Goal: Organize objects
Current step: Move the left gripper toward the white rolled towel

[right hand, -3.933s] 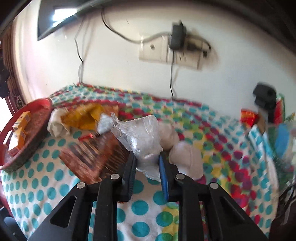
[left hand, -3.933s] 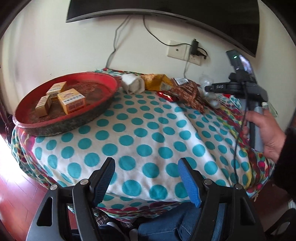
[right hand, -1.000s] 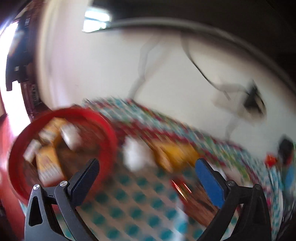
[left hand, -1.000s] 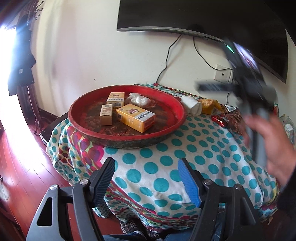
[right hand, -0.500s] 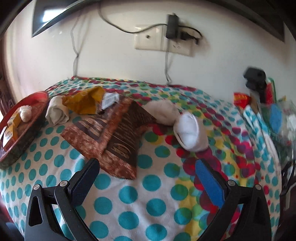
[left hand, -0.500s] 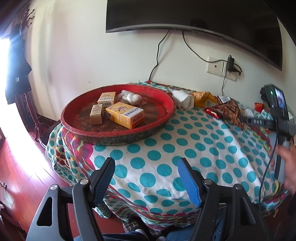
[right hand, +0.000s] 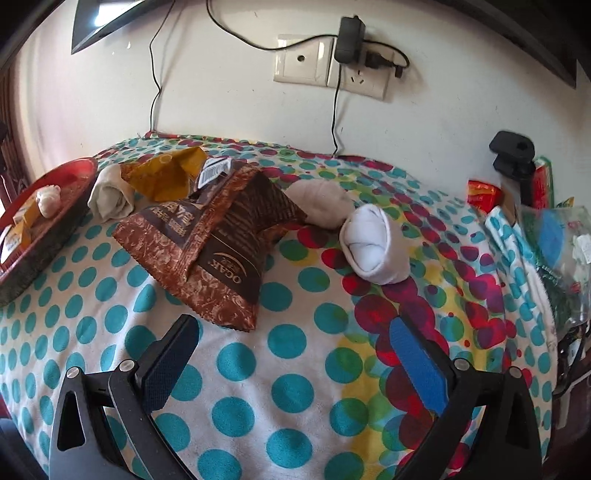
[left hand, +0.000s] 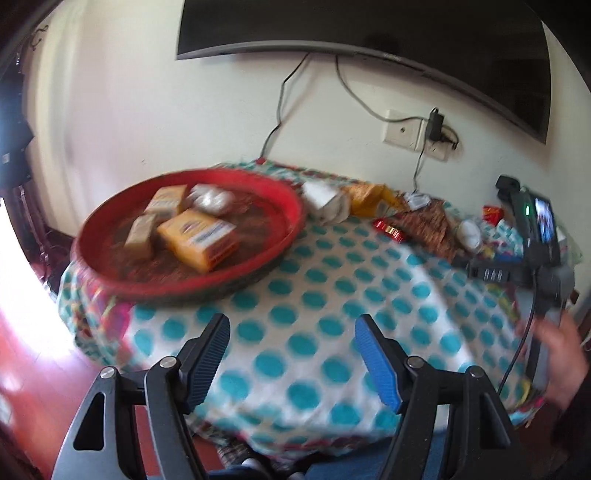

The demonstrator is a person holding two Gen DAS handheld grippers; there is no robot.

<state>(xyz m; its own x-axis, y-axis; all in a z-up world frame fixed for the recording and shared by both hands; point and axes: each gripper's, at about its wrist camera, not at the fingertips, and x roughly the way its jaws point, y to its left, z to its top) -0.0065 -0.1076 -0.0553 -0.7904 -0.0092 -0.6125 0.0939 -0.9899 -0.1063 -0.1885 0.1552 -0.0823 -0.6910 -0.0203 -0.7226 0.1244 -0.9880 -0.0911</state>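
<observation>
A round red tray [left hand: 288, 229] [right hand: 79, 166] sits on the left of the polka-dot table and holds yellow boxes [left hand: 197, 238] and a clear plastic bag [left hand: 212, 197] [right hand: 48, 199]. My left gripper [left hand: 291, 332] hangs open over the table's near edge, empty. My right gripper [right hand: 291, 332] is open and empty too, just short of a brown snack bag [right hand: 218, 243]. Right of that bag lie a rolled white sock [right hand: 373, 243] and a beige sock roll [right hand: 325, 203]. Another pale roll [right hand: 109, 197] and a yellow wrapper [right hand: 166, 177] lie by the tray.
The right handle with its small lit screen [left hand: 543, 229] is held by a hand [left hand: 561, 354] at the table's right side. Packets and a clear bag [right hand: 554, 236] crowd the right edge. Wall socket and cables [right hand: 332, 66] hang behind, under a dark screen [left hand: 369, 33].
The plastic bag that my right gripper held now lies in the tray. The right gripper swung from the tray back to the snack bag and socks. The left view slid rightward.
</observation>
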